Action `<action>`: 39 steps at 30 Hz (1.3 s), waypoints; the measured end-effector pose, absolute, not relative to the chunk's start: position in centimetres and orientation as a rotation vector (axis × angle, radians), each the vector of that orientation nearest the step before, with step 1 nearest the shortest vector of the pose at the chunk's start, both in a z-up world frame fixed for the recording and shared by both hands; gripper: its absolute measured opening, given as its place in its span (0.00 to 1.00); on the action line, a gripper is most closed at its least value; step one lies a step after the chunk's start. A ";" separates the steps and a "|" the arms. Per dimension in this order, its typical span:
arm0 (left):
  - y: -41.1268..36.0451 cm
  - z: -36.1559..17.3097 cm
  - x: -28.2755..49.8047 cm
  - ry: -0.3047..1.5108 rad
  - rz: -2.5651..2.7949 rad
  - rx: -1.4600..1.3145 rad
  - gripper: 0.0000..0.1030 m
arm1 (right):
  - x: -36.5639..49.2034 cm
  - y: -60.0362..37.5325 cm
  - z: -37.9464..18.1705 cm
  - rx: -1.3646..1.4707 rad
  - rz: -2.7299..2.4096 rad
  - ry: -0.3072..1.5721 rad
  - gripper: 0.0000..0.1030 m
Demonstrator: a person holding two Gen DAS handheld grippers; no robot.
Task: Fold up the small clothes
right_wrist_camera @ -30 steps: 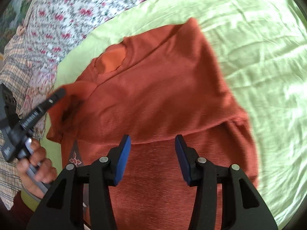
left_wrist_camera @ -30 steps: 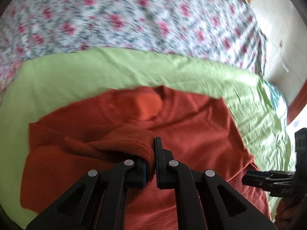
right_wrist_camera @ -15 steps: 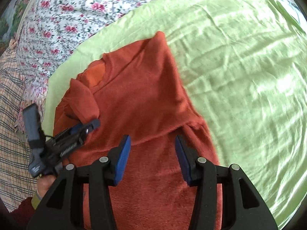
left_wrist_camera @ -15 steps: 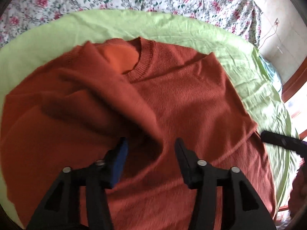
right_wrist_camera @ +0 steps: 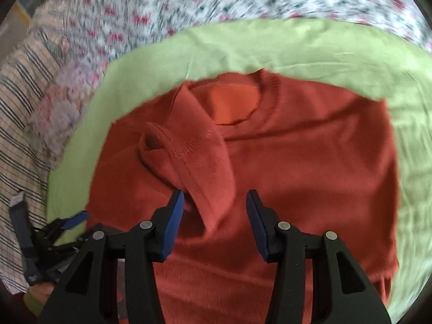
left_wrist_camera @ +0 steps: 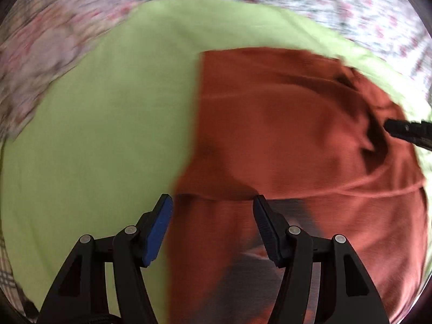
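A rust-red sweater [right_wrist_camera: 310, 167] lies flat on a green sheet [right_wrist_camera: 167, 62], its neckline [right_wrist_camera: 235, 102] at the far side. One sleeve [right_wrist_camera: 189, 156] is folded across the chest. My right gripper [right_wrist_camera: 214, 202] hovers open just above that sleeve's cuff end, gripping nothing. My left gripper [left_wrist_camera: 212, 205] is over the sweater's [left_wrist_camera: 283, 135] side edge where it meets the sheet [left_wrist_camera: 108, 135]. Its jaws are opening, and the fabric lies below them, not pinched. Each gripper shows at the edge of the other's view: the right [left_wrist_camera: 405, 131], the left [right_wrist_camera: 70, 224].
A floral bedspread [right_wrist_camera: 189, 2] lies beyond the green sheet. A plaid cloth [right_wrist_camera: 21, 102] sits at the left in the right wrist view. A hand [right_wrist_camera: 40, 289] holds the left gripper at the lower left.
The left gripper let go of the sleeve, opened and swung out to the sweater's side edge. The sleeve now rests across the chest. The right gripper shifted over the sleeve, still open.
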State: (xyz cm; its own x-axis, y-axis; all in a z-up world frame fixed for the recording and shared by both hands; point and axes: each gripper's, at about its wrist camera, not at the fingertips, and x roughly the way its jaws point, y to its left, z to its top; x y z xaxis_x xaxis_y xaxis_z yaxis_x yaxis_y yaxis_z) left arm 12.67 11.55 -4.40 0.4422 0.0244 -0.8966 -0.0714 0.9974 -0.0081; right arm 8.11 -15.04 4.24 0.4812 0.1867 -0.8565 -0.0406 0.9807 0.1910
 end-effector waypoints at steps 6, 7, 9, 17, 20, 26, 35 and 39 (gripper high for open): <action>12.8 -6.0 13.7 1.134 0.106 -0.068 0.61 | 11.4 -13.2 1.5 0.064 0.092 1.123 0.29; 12.7 -6.0 13.8 1.129 0.107 -0.066 0.61 | 11.2 -13.7 1.9 0.084 0.087 1.106 0.11; 12.3 -6.0 14.3 1.125 0.108 -0.069 0.61 | 10.3 -15.5 3.4 0.160 0.054 1.052 0.07; 11.2 -6.0 15.3 1.124 0.104 -0.071 0.62 | 5.6 -24.6 2.2 0.432 -0.120 1.066 0.06; 11.4 -6.0 15.5 1.130 0.105 -0.070 0.63 | 4.6 -25.8 1.4 0.521 -0.118 1.073 0.09; 11.6 -6.0 15.3 1.134 0.117 -0.067 0.63 | 5.9 -24.6 3.2 0.504 -0.059 0.979 0.58; 11.4 -6.3 15.8 1.137 0.139 -0.052 0.63 | 14.3 -23.6 2.2 0.488 -0.078 1.070 0.48; 11.8 -6.3 16.0 1.135 0.144 -0.068 0.63 | 13.8 -24.0 4.1 0.513 -0.010 1.010 0.07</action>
State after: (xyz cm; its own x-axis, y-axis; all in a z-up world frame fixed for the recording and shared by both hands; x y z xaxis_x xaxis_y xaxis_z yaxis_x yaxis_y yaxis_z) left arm 15.95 11.81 -6.34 0.4139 0.0797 -0.9068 -0.1491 0.9886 0.0188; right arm 13.81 -24.02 4.09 0.5422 0.2243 -0.8098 0.2404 0.8821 0.4052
